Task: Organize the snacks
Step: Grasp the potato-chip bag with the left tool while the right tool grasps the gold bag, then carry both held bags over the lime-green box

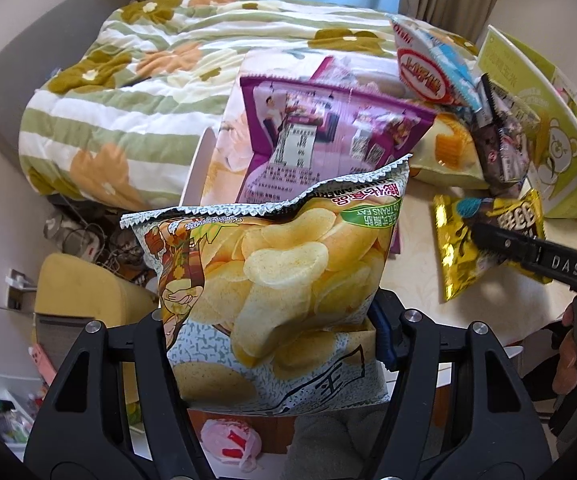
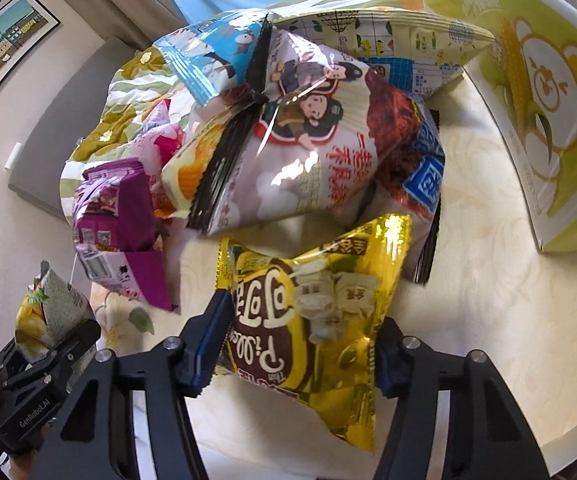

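My left gripper (image 1: 270, 320) is shut on a potato chip bag (image 1: 272, 280) and holds it upright in the air at the table's left edge; it also shows in the right wrist view (image 2: 48, 316). My right gripper (image 2: 300, 340) straddles a yellow chocolate snack bag (image 2: 308, 312) lying on the cream table (image 2: 468, 280); the jaws stand at its two sides, and I cannot tell if they press it. The same yellow bag (image 1: 484, 240) shows in the left wrist view under the right gripper's finger (image 1: 528, 252). A pile of snack bags (image 2: 308, 128) lies behind it.
A purple bag (image 1: 328, 140) leans in a white box (image 1: 204, 164) beyond the chip bag. A green corn-bear carton (image 2: 528, 100) stands at the right. A flowered quilt (image 1: 128, 92) covers the bed behind. Clutter lies on the floor at the left.
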{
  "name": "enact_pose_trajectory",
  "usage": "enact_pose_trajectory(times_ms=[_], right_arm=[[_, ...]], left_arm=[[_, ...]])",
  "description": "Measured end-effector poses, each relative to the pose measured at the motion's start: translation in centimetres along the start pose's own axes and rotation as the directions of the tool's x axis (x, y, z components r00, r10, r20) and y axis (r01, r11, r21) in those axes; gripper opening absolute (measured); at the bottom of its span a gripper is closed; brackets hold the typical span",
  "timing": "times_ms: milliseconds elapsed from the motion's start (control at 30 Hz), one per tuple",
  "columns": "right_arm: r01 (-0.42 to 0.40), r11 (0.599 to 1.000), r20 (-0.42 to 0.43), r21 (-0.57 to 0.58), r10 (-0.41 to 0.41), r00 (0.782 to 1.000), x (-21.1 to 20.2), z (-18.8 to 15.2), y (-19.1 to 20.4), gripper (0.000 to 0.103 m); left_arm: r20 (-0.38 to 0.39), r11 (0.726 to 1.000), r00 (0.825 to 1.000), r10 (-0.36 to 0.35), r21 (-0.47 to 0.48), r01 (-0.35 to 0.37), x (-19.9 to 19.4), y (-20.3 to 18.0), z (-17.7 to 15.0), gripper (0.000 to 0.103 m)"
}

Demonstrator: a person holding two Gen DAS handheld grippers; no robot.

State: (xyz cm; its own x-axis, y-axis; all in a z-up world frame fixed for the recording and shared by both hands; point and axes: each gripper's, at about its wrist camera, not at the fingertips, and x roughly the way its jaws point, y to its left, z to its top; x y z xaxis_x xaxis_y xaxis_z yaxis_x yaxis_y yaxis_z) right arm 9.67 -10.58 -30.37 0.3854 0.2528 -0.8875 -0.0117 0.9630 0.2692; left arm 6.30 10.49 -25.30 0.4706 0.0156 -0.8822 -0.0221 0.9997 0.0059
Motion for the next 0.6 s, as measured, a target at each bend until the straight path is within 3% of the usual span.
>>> enact_pose_trajectory(times_ms=[267,600], right_arm=[[-0.021,1.000,0.017,0.002,0.021,1.000,-2.1,-0.8,0.6,0.045],[-0.035,0.999,0.085,0.009,0.035,0.996,-8.2,-0.9,0.5,0.045]], left_arm=[[0.054,0.999,0.998,-0.029,0.043,0.027,-2.6,-0.9,1.9,0.062],[0.132,0.987,0.984,-0.117,0.124,0.101,-6.7,-3.9,6.5,0.062]])
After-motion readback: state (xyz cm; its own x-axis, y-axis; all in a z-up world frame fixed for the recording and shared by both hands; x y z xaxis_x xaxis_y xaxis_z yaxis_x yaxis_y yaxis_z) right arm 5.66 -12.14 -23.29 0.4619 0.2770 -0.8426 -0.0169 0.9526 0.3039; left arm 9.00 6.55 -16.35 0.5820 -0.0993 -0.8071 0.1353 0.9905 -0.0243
